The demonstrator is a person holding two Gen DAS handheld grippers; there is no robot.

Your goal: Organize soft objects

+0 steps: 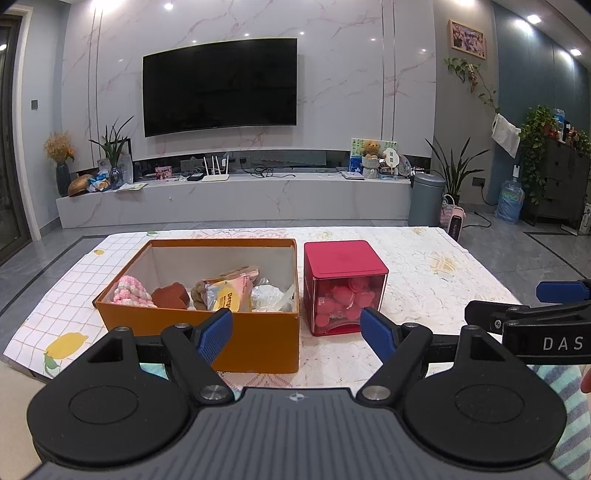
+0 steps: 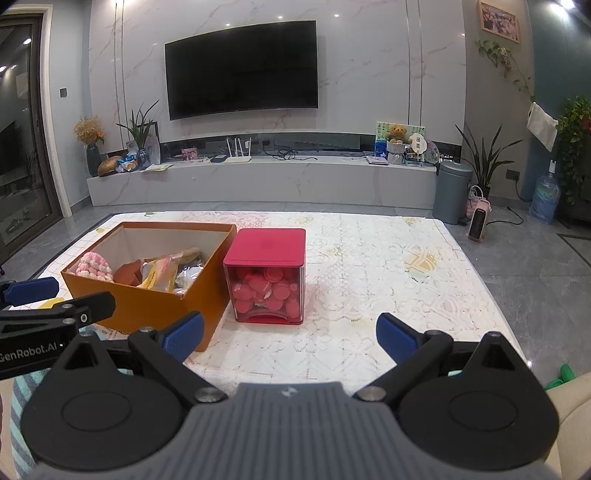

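left gripper (image 1: 297, 334) wide, empty, just short of orange box (image 1: 207, 325) | right gripper (image 2: 290, 338) wide, empty, right of box | soft objects (image 1: 207, 291) piled in box, contained for sorting | red container (image 1: 345, 288) just right of box, lidded

bright ceiling spotlights (image 1: 168, 6) glare (fisheye edges bend), sharp focus, soft shadows.

Home living room: wall-mounted television (image 1: 220, 85), houseplants (image 1: 456, 168).
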